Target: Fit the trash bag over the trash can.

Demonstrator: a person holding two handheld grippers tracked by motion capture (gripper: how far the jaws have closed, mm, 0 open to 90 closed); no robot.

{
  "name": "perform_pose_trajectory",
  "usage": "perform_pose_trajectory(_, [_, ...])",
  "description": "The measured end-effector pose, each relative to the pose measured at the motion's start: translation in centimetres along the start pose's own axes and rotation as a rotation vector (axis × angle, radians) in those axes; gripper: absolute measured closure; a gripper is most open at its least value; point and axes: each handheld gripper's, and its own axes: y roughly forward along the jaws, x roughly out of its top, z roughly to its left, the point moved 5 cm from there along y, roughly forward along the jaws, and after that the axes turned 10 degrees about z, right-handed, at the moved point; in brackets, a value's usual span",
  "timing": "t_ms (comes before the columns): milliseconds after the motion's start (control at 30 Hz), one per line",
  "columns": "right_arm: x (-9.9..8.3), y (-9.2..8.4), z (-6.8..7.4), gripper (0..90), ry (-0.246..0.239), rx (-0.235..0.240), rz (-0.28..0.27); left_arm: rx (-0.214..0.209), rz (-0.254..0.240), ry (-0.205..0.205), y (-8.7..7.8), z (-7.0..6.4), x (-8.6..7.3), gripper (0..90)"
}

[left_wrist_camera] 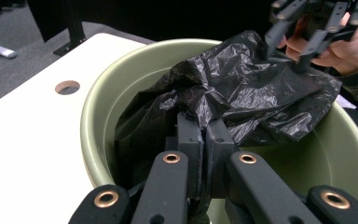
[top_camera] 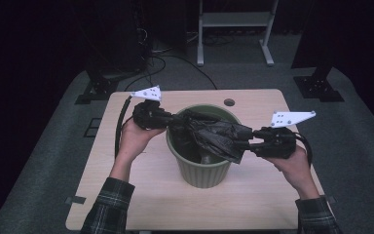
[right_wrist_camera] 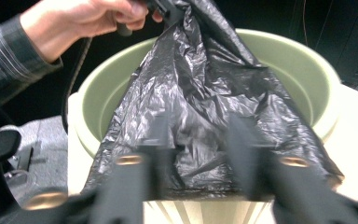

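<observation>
Your left tool (left_wrist_camera: 204,140) is clenched on a fold of the black plastic bag (top_camera: 213,134), jaws pressed together just inside the rim of the green bin (top_camera: 202,170). Your right tool (top_camera: 250,141) grips the opposite edge of the bag; in its own view the jaws are blurred, but the film sits between them. The bag stretches between both tools over the bin's mouth and hides the bin's bottom. The bin stands on the surface (top_camera: 126,195) between your hands. No readable writing.
</observation>
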Motion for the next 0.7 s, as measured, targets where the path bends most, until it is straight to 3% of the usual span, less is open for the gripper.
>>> perform_pose_trajectory(100, [0.0, 0.6, 0.0, 90.0, 0.012, 0.019, 0.016, -0.005, 0.003, 0.002, 0.0, -0.2, 0.0, 87.2])
perform_pose_trajectory(333, [0.8, 0.7, -0.3, 90.0, 0.047, 0.047, -0.033, -0.023, 0.038, 0.023, 0.9, -0.7, -0.1, 87.0])
perform_pose_trajectory(533, [2.7, 0.9, -0.3, 90.0, 0.042, 0.059, -0.072, -0.048, 0.076, 0.050, 2.6, -1.6, 0.3, 86.0])
perform_pose_trajectory(567, [3.0, 1.1, -0.3, 90.0, 0.037, 0.058, -0.073, -0.030, 0.083, 0.050, 2.9, -1.7, 0.3, 80.3])
perform_pose_trajectory(600, [3.3, 1.2, -0.2, 90.0, 0.035, 0.056, -0.068, -0.009, 0.080, 0.044, 2.9, -1.6, 0.4, 68.4])
perform_pose_trajectory(700, [3.5, 1.2, -0.2, 90.0, 0.028, 0.041, -0.060, 0.050, 0.025, 0.029, 1.5, -1.4, 0.7, 45.7])
